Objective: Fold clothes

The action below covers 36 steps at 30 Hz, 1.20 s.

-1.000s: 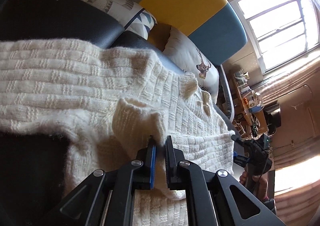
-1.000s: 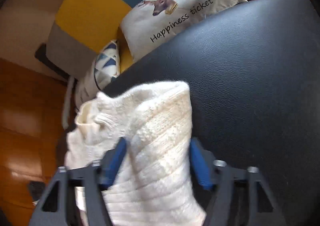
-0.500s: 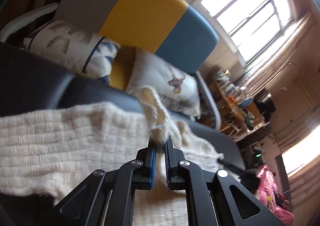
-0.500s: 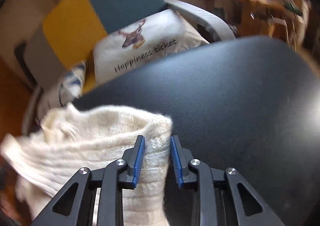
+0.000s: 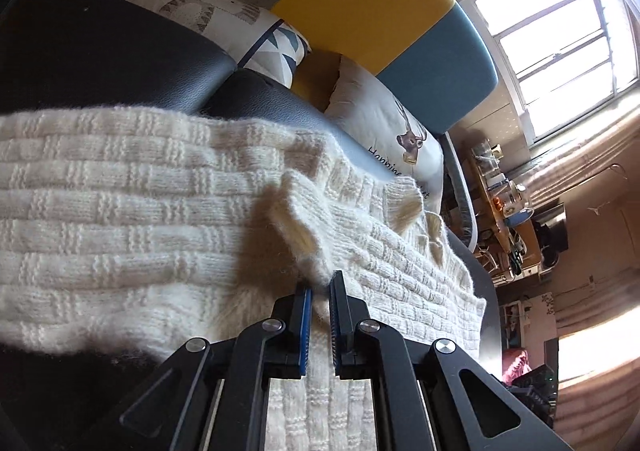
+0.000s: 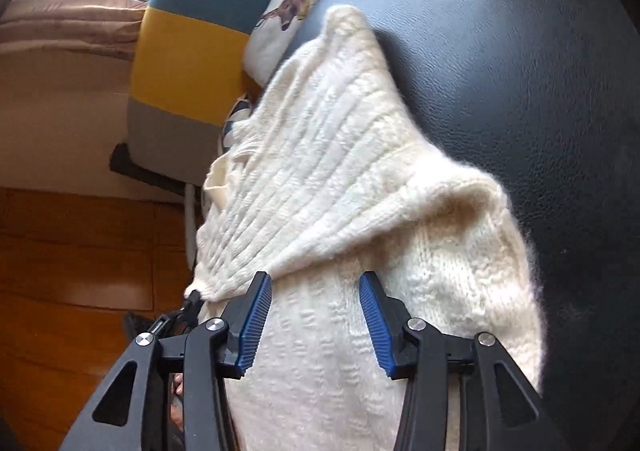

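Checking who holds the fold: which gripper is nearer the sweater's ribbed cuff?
Left. The left gripper has its jaws nearly closed on the ribbed cuff of the sweater. The right gripper has its jaws open over another part.

bright window (image 5: 560,51) glare — fisheye-warped edges

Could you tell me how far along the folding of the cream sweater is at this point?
Done: part of the sweater is turned over onto itself on the black seat. In hand: the left gripper pinches a ribbed cuff; the right gripper is open. Left: flattening, final folds.
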### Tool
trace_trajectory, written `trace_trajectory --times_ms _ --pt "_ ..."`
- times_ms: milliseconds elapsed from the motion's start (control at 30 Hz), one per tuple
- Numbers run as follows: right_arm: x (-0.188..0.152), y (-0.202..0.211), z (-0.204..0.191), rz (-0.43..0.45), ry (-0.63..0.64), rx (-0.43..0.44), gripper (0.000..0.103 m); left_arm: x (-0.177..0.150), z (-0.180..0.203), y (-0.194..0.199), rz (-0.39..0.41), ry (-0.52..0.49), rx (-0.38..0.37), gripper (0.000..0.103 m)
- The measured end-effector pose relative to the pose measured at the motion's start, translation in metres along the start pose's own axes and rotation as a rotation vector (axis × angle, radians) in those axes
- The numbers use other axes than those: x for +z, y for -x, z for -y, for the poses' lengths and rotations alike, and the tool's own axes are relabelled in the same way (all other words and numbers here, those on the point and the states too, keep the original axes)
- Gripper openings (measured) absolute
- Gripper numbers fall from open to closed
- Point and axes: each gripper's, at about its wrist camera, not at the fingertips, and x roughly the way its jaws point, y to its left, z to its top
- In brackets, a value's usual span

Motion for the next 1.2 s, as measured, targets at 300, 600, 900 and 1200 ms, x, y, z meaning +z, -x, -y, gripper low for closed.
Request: trace_trajectory --times_ms 300,600,900,1200 --pt "0.018 0.012 -0.001 0.244 0.016 -0.047 0.047 0.039 0.069 0.023 0.101 -0.075 -0.111 0.007" --pt "0.024 0.036 0.013 0.388 0.03 -0.089 0.047 0.024 0.023 0.007 0.041 -0.027 -0.01 0.007" --pt "0.024 0.031 0.004 0.345 0.094 -0.143 0.05 0.009 -0.016 -0.005 -0.105 0.081 -0.057 0.033" --pt "0.027 0.03 -0.001 0.335 0.103 -0.152 0.051 0.009 0.034 -0.041 -0.152 -0.14 0.058 0.049"
